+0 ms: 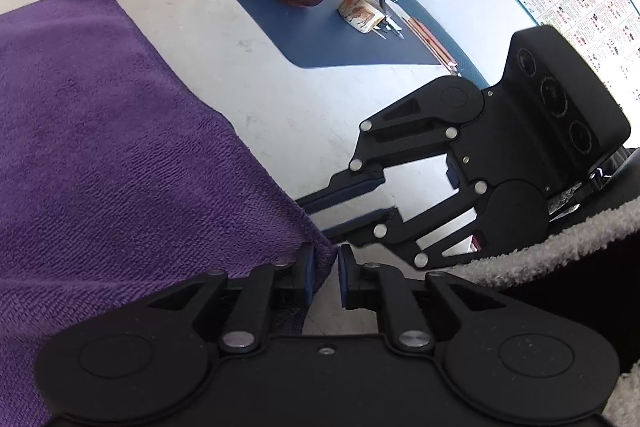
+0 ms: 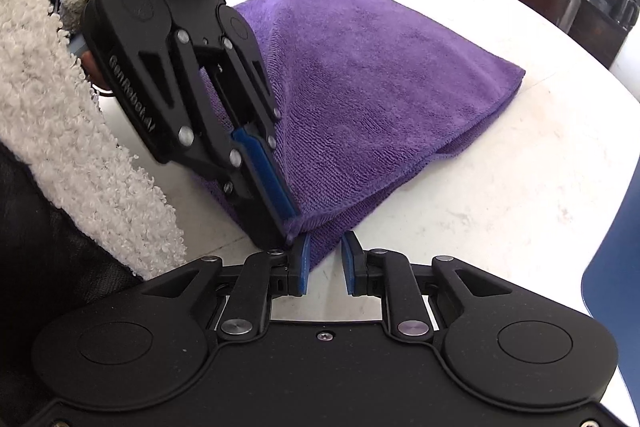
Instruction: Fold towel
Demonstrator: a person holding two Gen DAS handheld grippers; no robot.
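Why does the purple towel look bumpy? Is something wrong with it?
Nothing looks wrong. The purple towel is folded double on the white table, and its near corner is lifted where the left gripper pinches it.

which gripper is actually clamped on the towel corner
The left gripper: its fingers are pinched together on the near corner of the purple towel. The right gripper has its jaws apart, with the cloth loose between them.

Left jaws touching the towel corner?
Touching. The right wrist view shows the left gripper with its jaws pinched on the near corner of the towel.
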